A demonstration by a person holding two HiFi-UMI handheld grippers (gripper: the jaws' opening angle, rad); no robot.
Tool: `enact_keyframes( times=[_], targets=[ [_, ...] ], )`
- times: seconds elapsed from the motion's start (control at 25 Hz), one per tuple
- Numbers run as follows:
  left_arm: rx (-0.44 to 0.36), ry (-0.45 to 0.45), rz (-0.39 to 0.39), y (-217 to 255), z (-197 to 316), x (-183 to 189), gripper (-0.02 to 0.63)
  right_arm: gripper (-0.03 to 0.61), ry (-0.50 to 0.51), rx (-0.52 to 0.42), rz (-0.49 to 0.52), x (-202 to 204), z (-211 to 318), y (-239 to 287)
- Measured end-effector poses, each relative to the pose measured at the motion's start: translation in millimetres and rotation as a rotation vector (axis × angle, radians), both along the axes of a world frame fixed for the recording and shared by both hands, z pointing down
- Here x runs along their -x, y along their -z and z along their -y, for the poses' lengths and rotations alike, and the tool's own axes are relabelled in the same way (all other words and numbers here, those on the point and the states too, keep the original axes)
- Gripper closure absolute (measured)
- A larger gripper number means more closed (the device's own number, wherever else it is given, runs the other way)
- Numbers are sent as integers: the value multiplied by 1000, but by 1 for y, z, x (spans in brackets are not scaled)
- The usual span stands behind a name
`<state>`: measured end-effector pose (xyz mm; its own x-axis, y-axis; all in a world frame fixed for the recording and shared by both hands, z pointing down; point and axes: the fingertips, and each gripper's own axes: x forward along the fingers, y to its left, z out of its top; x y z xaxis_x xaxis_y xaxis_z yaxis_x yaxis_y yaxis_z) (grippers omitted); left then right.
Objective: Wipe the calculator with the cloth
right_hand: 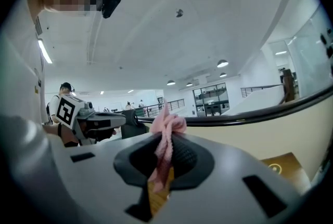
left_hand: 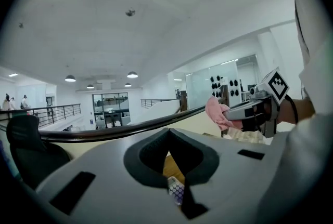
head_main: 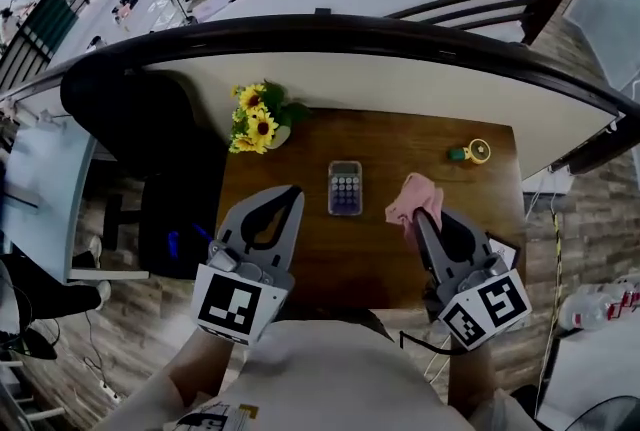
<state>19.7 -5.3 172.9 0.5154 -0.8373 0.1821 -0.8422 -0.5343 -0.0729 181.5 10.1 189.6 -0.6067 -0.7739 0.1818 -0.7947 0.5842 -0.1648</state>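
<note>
On the brown tabletop [head_main: 390,144], the calculator [head_main: 345,188] lies flat, keys up, roughly midway across. Its long axis runs straight away from the person. It is untouched by either tool.

Right claw [head_main: 425,216]: pressed together on the pink cloth [head_main: 412,196]. The right gripper view confirms a fold pinched between the jaws, with a bunch standing beyond the tips and a tail hanging below. Whether the cloth touches the wood cannot be told.

Left claw [head_main: 290,194]: jaws pressed together at the tips, nothing held. In its own view the calculator shows only through the gap behind the closed tips.

Relation noted: the calculator sits between the two tools, to the left of the right claw and slightly farther from the person. The cloth's near edge is just beside the calculator's right side but apart from it. The left claw's tip stands just beside the calculator's left side, well placed to steady it.

Assessment: wiping is not yet begun. The coming move appears to call for a short leftward carry of the cloth, then strokes along the long axis.

Other items: yellow flowers [head_main: 258,124] at the far left, a small yellow and green item [head_main: 470,153] at the far right, both well apart from the work.
</note>
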Motion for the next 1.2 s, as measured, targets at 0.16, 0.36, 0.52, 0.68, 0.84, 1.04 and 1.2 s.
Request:
enact_keyframes(
  times=[0.16, 0.36, 0.52, 0.68, 0.84, 1.04, 1.2],
  targets=[
    [18, 25, 19, -7, -3, 2, 611, 537, 28, 17, 6, 2, 5, -5],
    [31, 26, 33, -12, -2, 10, 611, 537, 25, 40, -12, 9, 8, -13],
    [50, 19, 42, -19, 0, 18, 611, 537, 22, 68, -20, 19, 7, -20],
    [67, 2, 51, -34, 8, 20, 611, 537, 13, 99, -25, 24, 16, -35],
    [99, -14, 57, -55, 23, 21, 611, 537, -1, 134, -39, 30, 30, -57],
    [163, -43, 65, -93, 47, 16, 611, 537, -22, 168, -90, 31, 58, -88],
    [221, -57, 71, -131, 69, 9, 611, 537, -35, 207, -114, 31, 82, -121]
  ],
)
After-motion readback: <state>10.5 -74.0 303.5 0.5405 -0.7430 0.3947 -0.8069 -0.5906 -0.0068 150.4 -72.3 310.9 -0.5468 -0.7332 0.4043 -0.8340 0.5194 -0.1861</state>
